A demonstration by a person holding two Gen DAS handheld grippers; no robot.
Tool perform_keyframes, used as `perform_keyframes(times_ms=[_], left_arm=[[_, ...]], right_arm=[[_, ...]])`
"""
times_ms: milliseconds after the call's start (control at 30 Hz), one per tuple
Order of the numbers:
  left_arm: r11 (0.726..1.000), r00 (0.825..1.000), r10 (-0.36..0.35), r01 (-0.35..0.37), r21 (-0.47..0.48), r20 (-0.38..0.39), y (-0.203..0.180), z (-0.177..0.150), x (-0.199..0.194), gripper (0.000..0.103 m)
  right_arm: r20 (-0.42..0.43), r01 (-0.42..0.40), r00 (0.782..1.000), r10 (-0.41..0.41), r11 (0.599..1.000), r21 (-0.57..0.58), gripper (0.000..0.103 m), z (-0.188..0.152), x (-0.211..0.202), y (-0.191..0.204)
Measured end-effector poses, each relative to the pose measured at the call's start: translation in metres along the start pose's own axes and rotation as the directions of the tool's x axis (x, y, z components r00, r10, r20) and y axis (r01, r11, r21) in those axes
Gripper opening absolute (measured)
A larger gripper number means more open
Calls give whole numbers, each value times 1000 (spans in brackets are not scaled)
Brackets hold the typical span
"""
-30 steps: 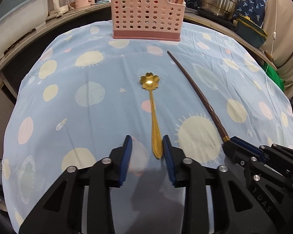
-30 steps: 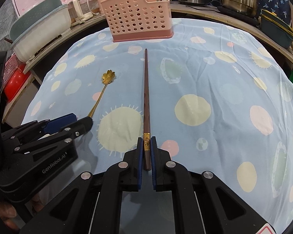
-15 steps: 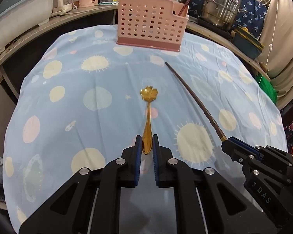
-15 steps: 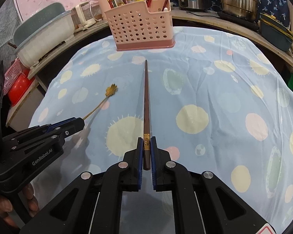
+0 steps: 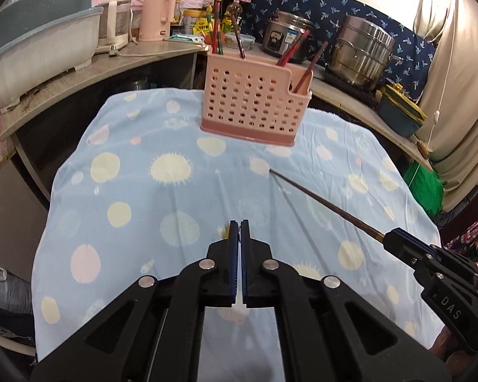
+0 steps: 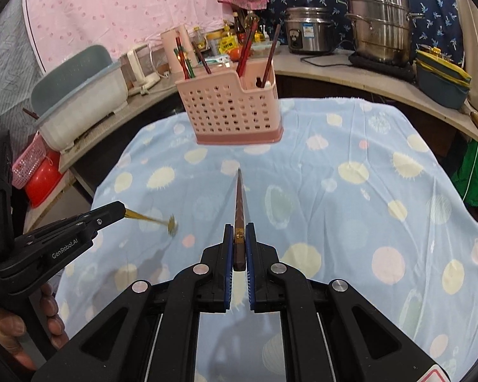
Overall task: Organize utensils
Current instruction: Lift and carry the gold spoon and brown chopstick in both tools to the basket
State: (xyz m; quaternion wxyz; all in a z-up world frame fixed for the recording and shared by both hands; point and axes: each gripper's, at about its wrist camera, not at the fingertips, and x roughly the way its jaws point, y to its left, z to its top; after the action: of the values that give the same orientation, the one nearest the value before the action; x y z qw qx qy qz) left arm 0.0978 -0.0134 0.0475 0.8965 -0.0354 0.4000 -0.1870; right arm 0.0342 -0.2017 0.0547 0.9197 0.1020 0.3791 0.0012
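Note:
My left gripper [image 5: 239, 222] is shut on a gold flower-bowl spoon [image 6: 153, 219], held lifted above the cloth; in the left wrist view only a sliver of gold [image 5: 225, 231] shows beside the jaws. It shows at the left of the right wrist view [image 6: 119, 207]. My right gripper [image 6: 239, 227] is shut on a dark brown chopstick [image 6: 239, 197], raised and pointing at the pink perforated utensil basket [image 6: 229, 111]. The chopstick [image 5: 322, 202] and right gripper [image 5: 390, 238] show at right in the left wrist view. The basket [image 5: 255, 105] holds several chopsticks.
A light blue spotted cloth [image 6: 350, 210] covers the table. Behind it a curved counter carries a grey tub [image 5: 41, 47], a pink kettle [image 5: 156, 16], a rice cooker [image 6: 309, 28], a steel pot [image 6: 379, 22] and a teal lunch box [image 6: 443, 76].
Both grippers have lifted off the cloth with their utensils and tilted up toward the basket. The left gripper closed on the spoon a second ago.

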Motion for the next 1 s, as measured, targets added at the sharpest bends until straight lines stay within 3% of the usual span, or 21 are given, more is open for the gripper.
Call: perform_keyframes(times_ms=[500, 833, 1000], left_arm=[[1000, 997, -6, 5, 17, 75, 2, 65, -13, 1], [996, 986, -73, 66, 52, 151, -10, 144, -17, 1], [994, 974, -92, 78, 74, 207, -19, 191, -16, 1]], right_arm=[[149, -26, 988, 27, 1000, -6, 7, 76, -27, 4], [244, -53, 968, 56, 998, -16, 7, 159, -31, 4], [315, -82, 946, 81, 997, -8, 7, 211, -29, 5]])
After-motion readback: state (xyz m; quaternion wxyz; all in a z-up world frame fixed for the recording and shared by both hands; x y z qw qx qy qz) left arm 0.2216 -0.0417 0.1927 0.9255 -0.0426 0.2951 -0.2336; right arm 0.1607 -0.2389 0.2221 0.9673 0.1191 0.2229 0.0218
